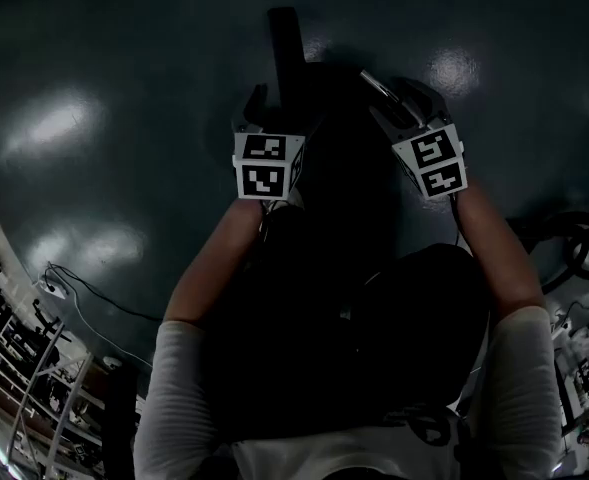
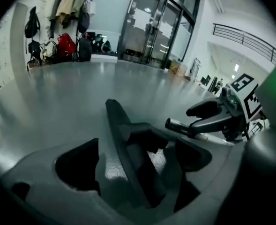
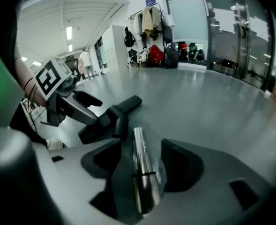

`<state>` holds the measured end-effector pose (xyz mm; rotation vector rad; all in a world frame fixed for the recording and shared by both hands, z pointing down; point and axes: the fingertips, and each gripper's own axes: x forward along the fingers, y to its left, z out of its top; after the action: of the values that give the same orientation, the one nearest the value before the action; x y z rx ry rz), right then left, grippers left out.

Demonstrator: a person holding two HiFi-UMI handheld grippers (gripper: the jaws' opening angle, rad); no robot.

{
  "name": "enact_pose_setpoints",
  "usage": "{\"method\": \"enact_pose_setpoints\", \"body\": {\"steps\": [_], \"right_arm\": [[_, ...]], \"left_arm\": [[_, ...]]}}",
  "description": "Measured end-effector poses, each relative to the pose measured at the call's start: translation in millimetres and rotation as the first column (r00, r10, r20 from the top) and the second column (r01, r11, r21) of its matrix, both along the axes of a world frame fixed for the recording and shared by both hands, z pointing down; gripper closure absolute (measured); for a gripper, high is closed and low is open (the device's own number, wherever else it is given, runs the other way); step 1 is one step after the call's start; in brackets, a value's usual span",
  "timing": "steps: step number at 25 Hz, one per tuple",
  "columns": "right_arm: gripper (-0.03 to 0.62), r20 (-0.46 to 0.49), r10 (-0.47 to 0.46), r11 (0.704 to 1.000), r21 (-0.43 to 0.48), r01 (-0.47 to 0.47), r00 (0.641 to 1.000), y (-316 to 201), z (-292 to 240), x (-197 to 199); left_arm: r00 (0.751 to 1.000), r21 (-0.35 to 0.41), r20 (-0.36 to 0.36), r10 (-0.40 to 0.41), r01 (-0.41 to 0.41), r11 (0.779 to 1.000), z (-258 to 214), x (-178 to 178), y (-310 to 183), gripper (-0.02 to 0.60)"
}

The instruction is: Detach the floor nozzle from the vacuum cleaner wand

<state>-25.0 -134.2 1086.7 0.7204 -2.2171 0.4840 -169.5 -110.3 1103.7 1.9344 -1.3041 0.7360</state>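
Both your tongs gape, holding nothing: left tongs (image 2: 135, 163) straddle the black plastic floor nozzle (image 2: 123, 139) at 12 o'clock; right tongs (image 3: 145, 165) straddle the silver metal wand (image 3: 141, 153). Probably rigid and slick: grip the nozzle's neck.

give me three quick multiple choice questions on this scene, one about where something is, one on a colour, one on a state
1. What lies between the jaws of the right gripper?
A the chrome wand
B the floor nozzle
C a cable

2. What colour is the floor nozzle?
A white
B black
C red

3. How do the jaws of the left gripper stand?
A shut on the nozzle
B shut with nothing between them
C apart

Answers:
1 A: the right gripper view shows the shiny tube running between its jaws.
2 B: the nozzle looks black in every view.
3 C: in the left gripper view the pads stand clear on either side of the nozzle.
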Motion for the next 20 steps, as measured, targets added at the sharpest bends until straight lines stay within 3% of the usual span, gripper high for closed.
{"method": "enact_pose_setpoints", "body": {"steps": [2,4,5,8,12,16,20], "right_arm": [[0.343,0.026,0.087,0.996,0.021,-0.087,0.996,-8,-12,8],[0.533,0.019,0.201,0.978,0.056,-0.202,0.979,-20,-34,21],[0.575,0.012,0.248,0.967,0.059,-0.248,0.969,-24,-48,28],[0.591,0.02,0.322,0.946,0.007,-0.323,0.946,-15,-102,40],[0.591,0.044,0.372,0.928,0.014,-0.373,0.927,-5,-204,48],[0.591,0.084,0.434,0.9,0.006,-0.436,0.897,6,-335,36],[0.591,0.124,0.44,0.894,0.034,-0.447,0.889,6,-484,30]], "left_arm": [[0.998,0.061,0.022,-0.058,0.057,0.997,-19,-3,-6,0.089],[0.993,0.104,0.056,-0.105,0.099,0.99,-43,-11,-13,0.218],[0.989,0.117,0.062,-0.133,0.125,0.985,-60,-16,-16,0.282],[0.971,0.161,0.046,-0.233,0.223,0.961,-132,-30,-18,0.563],[0.956,0.168,0.006,-0.292,0.287,0.943,-228,-35,-7,0.577],[0.969,0.158,-0.01,-0.248,0.246,0.956,-350,-33,2,0.577],[0.974,0.189,-0.066,-0.216,0.225,0.956,-497,-19,-8,0.577]]}}
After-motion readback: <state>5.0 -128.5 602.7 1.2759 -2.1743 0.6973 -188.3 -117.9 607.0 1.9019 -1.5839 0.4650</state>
